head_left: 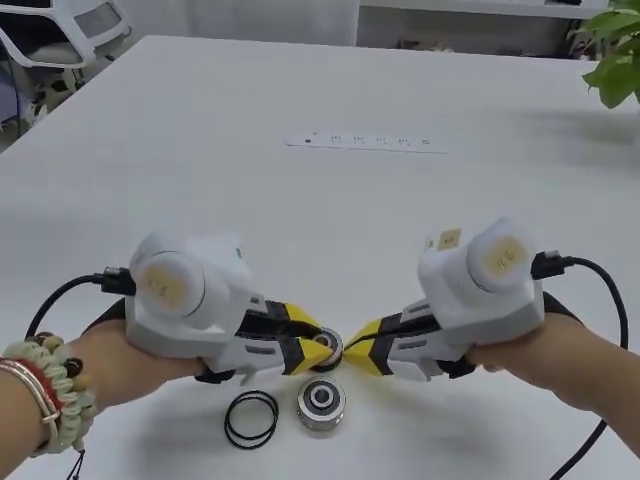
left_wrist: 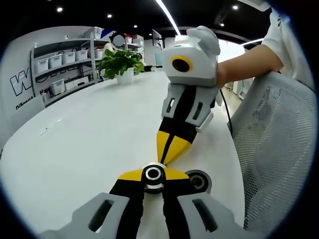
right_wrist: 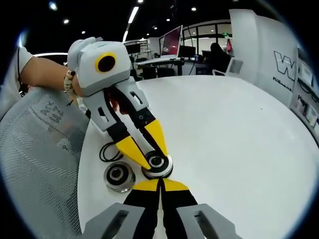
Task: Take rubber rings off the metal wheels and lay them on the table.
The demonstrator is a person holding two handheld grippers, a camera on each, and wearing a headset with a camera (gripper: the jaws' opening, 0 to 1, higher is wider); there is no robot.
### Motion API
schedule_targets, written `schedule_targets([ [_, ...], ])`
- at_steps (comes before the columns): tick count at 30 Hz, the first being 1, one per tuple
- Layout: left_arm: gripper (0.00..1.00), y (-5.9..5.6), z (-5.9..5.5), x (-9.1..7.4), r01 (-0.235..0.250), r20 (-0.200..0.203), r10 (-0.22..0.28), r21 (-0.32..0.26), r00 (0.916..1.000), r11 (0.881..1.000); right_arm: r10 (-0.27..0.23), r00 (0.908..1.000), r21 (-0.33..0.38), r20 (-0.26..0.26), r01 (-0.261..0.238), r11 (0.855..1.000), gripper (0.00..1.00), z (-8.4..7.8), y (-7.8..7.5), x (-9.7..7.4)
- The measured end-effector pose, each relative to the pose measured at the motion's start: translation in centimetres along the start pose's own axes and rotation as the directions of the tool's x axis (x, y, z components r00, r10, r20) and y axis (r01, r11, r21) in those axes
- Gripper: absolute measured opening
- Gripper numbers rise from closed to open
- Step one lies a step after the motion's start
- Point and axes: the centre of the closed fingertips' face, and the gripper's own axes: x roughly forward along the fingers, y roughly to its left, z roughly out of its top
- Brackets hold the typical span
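The left hand-held gripper is clamped on a metal wheel at the near part of the white surface. The right hand-held gripper has its jaws pressed together, tips at that wheel's right rim; whether they pinch a ring I cannot tell. A second wheel lies just nearer, and black rubber rings lie flat to its left.

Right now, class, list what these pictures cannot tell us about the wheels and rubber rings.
- Head view: the held wheel is mostly covered by the left gripper; any ring on it is hidden.
- Right gripper view: whether the right gripper pinches a ring is too small to tell.
- Head view: the loose rings overlap, so their count is unclear.
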Motion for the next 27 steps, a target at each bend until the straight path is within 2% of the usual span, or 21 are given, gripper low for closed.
schedule_targets([
  [2,0.08,0.0,0.0,0.0,0.001,0.000,-0.001,0.002,1.0000,1.000,0.009,0.9999,0.005,-0.009,-0.009,1.000,0.00,-0.3,0.1,0.0],
  [5,0.08,0.0,0.0,0.0,0.002,0.001,-0.002,0.003,1.0000,1.000,0.010,0.9999,0.025,0.000,-0.010,1.000,0.10,-0.3,0.1,0.0],
  [10,0.08,0.0,0.0,0.0,0.003,0.003,-0.003,0.003,1.0000,1.000,0.008,0.9999,0.003,0.013,-0.008,1.000,0.25,0.2,0.3,0.6],
  [12,0.08,0.0,0.0,0.0,0.003,0.004,-0.003,0.003,1.0000,1.000,-0.012,0.9999,0.008,0.010,0.012,1.000,0.31,0.3,0.0,1.0],
  [19,0.08,0.0,0.0,0.0,0.004,0.007,-0.004,0.003,1.0000,1.000,-0.020,0.9992,0.003,0.035,0.020,1.000,0.30,0.9,0.0,1.2],
  [22,0.08,0.0,0.0,0.0,0.004,0.007,-0.005,0.004,1.0000,1.000,-0.004,0.9993,0.013,0.036,0.004,1.000,0.26,0.8,0.3,1.3],
  [24,0.08,0.0,0.0,0.0,0.005,0.006,-0.005,0.008,1.0000,1.000,-0.011,0.9993,0.007,0.035,0.011,1.000,0.22,0.8,0.2,1.2],
  [27,0.08,0.0,0.0,0.0,0.004,0.003,-0.004,0.011,1.0000,1.000,0.001,0.9992,0.042,0.040,-0.003,0.999,0.21,0.9,0.2,0.9],
])
